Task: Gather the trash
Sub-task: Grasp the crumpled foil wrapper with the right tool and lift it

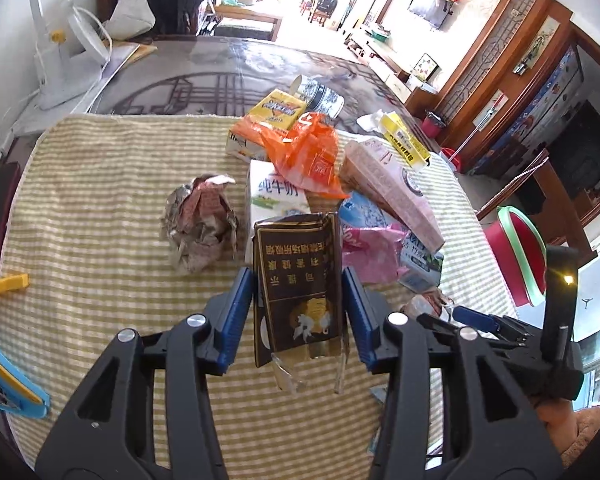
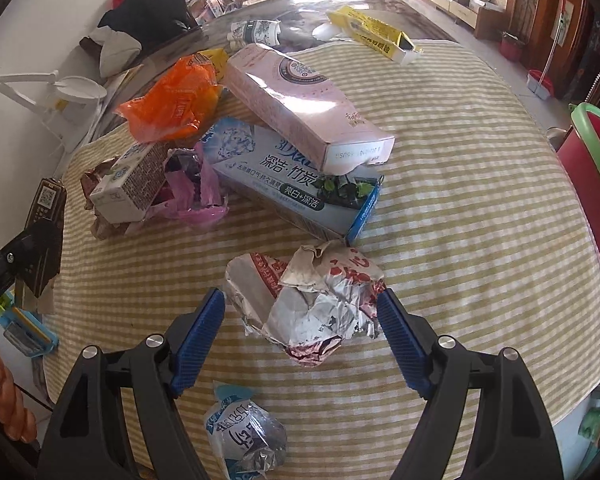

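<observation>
The left gripper (image 1: 298, 300) has its blue pads pressed against both sides of a dark brown cigarette pack (image 1: 298, 284), which stands upright between them above the striped cloth (image 1: 100, 184) covering the table (image 1: 220, 68). The right wrist view catches that same pack from the side, at the far left edge, with a printed code on its upper end, something the left camera never shows. The right gripper (image 2: 302, 312) is spread wide around a crumpled white and red wrapper (image 2: 312, 296) lying on the cloth; the right pad is at the wrapper's edge, though I cannot tell if it touches, and the left pad stands just clear of it. Only the right view shows a small balled-up blue and silver wrapper (image 2: 246, 436) lying nearer, low between the gripper's arms. Beyond lies the heap: a blue toothpaste box (image 2: 300, 184) with a pink box (image 2: 304, 100) resting across it, an orange plastic bag (image 2: 172, 100), a pink plastic bag (image 2: 198, 196) and a small milk carton (image 2: 130, 184). The left view alone shows a crumpled grey and red paper ball (image 1: 202, 224) sitting apart to the left of the heap, and a yellow carton (image 1: 268, 120) behind the orange bag. A red bin with a green rim (image 1: 516, 256) stands beside the table on the right, in both views.
</observation>
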